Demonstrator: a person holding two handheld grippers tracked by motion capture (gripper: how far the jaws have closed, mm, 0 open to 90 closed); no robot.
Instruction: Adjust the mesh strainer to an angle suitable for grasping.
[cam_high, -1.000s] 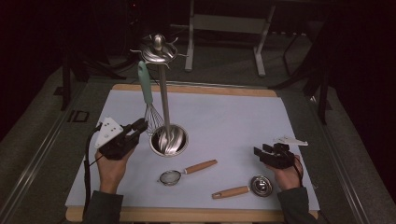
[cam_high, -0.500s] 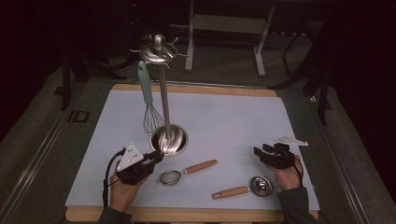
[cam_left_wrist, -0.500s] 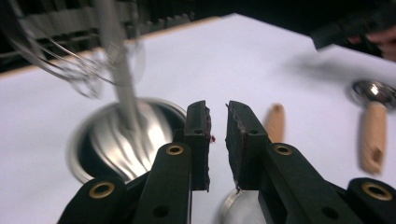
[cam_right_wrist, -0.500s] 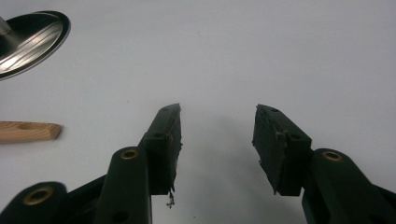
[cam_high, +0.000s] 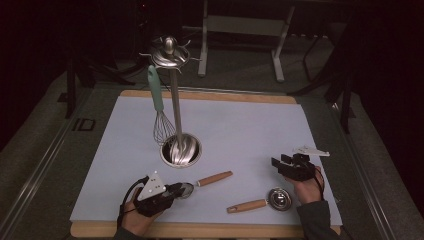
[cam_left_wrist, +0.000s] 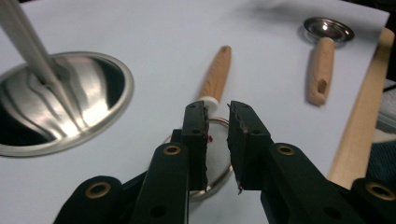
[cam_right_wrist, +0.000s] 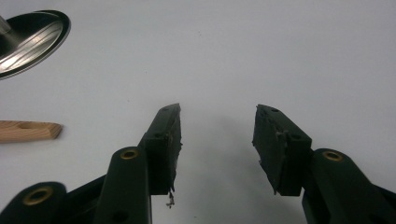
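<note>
Left gripper view: the left gripper (cam_left_wrist: 217, 112) points down at the small strainer (cam_left_wrist: 215, 135), its two black jaws set a narrow gap apart above the round wire rim of the strainer head; the jaws have just been opening, and the pads press on nothing, though the rim lies in the gap between them as seen from this camera. The strainer lies flat on the white mat (cam_left_wrist: 154, 42), with a thin metal ring around a fine mesh bowl, a white collar where the ring meets the handle, and a light wooden handle tapering away from the jaws. In the high view the left gripper (cam_high: 176, 190) sits at the near left part of the mat (cam_high: 250, 125), with its tip at the strainer (cam_high: 207, 182) head, and the handle runs to the right and slightly away. Just beyond stands the round, polished steel base of the utensil stand (cam_high: 181, 150), whose pole rises to a hooked top; a whisk (cam_high: 159, 107) with a pale green handle hangs from it. To the right lies a measuring spoon (cam_high: 265, 201) with a steel bowl and a wooden handle. Beside its bowl rests the right gripper (cam_high: 280, 164), its jaws spread wide over bare mat with nothing between them.
</note>
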